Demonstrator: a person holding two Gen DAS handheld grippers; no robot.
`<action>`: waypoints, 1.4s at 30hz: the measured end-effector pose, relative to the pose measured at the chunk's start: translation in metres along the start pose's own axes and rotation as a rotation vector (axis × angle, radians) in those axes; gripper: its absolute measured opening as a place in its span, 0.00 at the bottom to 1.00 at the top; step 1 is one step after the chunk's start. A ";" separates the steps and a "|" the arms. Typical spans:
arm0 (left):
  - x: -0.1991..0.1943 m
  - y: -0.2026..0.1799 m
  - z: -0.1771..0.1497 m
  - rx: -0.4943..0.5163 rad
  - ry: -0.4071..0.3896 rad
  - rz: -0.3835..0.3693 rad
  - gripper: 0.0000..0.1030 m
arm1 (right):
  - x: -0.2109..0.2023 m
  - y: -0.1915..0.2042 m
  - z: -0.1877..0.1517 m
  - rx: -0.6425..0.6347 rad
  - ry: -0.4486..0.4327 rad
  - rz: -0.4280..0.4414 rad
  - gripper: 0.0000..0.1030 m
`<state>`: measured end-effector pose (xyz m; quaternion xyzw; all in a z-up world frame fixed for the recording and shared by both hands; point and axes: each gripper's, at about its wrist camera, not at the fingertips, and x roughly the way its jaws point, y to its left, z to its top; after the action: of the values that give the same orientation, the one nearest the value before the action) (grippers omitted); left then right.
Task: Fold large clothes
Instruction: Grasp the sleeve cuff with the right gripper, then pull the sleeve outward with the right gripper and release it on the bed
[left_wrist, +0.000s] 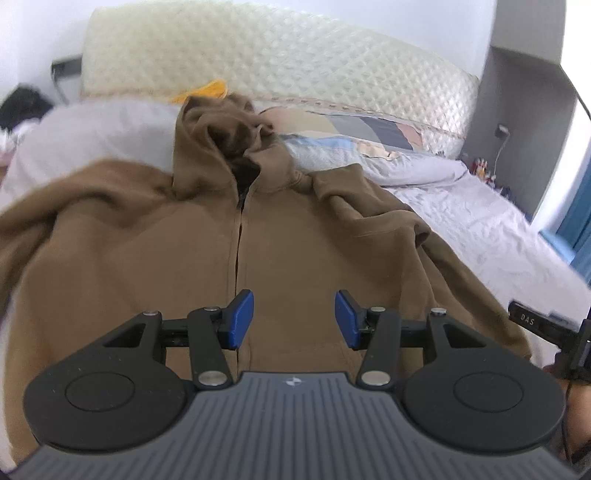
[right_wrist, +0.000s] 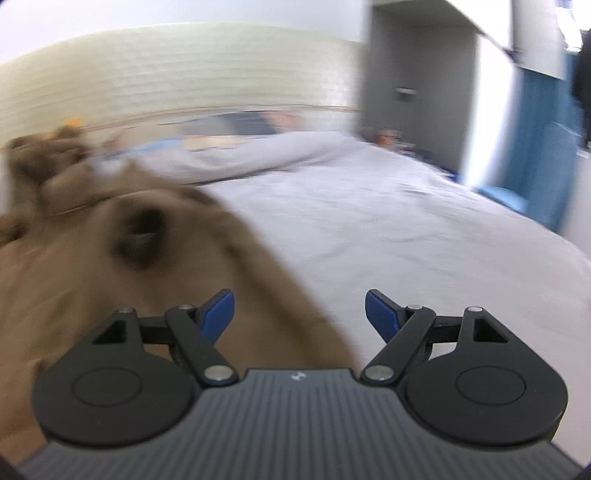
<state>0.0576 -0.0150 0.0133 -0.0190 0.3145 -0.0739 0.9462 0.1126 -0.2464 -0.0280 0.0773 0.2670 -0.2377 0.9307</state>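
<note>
Brown zip-front fleece hoodie (left_wrist: 280, 236) flat on grey-sheeted bed (left_wrist: 480, 221). Left hand-held gripper (left_wrist: 294, 319) half-open, empty; right hand-held gripper (right_wrist: 300, 315) wide, empty. Pinch sleeve edges, not bulk.

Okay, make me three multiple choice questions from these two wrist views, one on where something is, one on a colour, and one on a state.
1. Where does the hoodie lie?
A. spread on the bed
B. hung on the headboard
C. on the floor

2. What colour are the pads of the left tool?
A. red
B. blue
C. green

3. How does the right tool stand?
A. shut on a sleeve
C. shut with nothing in it
B. open, with nothing between its pads

Answers:
1. A, the brown hoodie lies front up on the pale sheet, hood toward the pillows.
2. B, both pads show blue over the zip.
3. B, its pads stand wide apart over the hoodie's edge and the sheet, gripping nothing.
</note>
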 end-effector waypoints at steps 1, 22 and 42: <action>0.002 0.003 -0.001 -0.010 0.006 0.000 0.53 | 0.005 -0.007 -0.001 0.033 0.027 -0.020 0.77; 0.017 0.018 -0.009 -0.089 0.052 0.005 0.53 | 0.036 -0.026 -0.016 0.267 0.348 0.158 0.18; 0.059 0.066 -0.002 -0.322 0.094 0.073 0.53 | 0.181 -0.135 0.255 -0.007 0.048 -0.192 0.14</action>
<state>0.1115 0.0412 -0.0291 -0.1555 0.3668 0.0113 0.9171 0.2992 -0.5064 0.0891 0.0539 0.2961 -0.3228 0.8973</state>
